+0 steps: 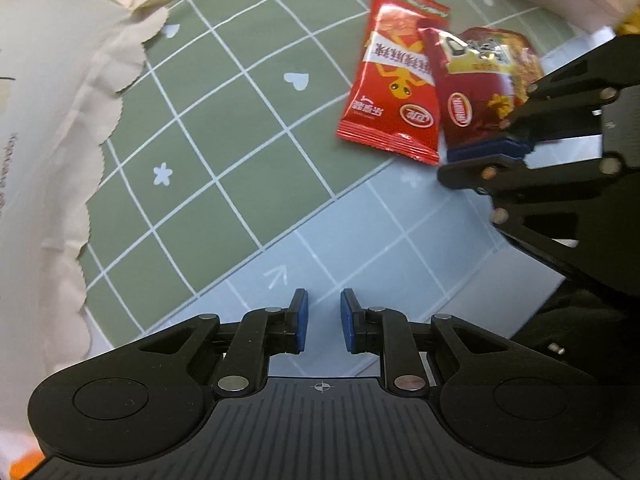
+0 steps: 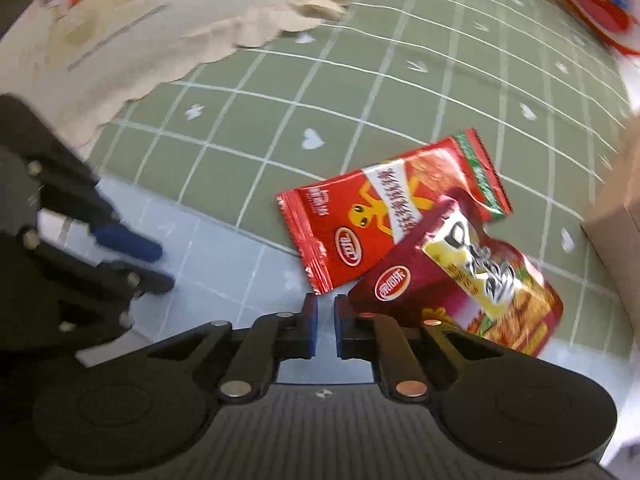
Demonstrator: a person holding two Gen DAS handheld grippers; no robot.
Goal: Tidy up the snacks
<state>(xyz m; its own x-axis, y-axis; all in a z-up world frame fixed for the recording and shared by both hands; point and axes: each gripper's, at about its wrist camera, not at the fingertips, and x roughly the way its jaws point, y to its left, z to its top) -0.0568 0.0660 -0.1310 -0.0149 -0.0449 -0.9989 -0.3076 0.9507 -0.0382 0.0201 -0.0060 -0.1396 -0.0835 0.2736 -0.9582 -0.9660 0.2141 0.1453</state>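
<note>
A bright red snack packet (image 1: 390, 88) lies flat on the green grid mat; it also shows in the right wrist view (image 2: 384, 216). A dark red snack packet (image 1: 480, 92) overlaps its right side, also seen in the right wrist view (image 2: 460, 276). My right gripper (image 2: 326, 308) has a narrow empty gap between its blue pads, its tips right at the dark red packet's near corner; in the left wrist view (image 1: 486, 152) it sits at that packet's edge. My left gripper (image 1: 324, 312) is open and empty over the pale blue mat, left of the packets.
A crinkled paper bag (image 1: 60, 120) lies at the left, also in the right wrist view (image 2: 140, 32). A cardboard box (image 2: 616, 200) stands right of the packets. A red and white round container (image 2: 596, 0) sits at the far right.
</note>
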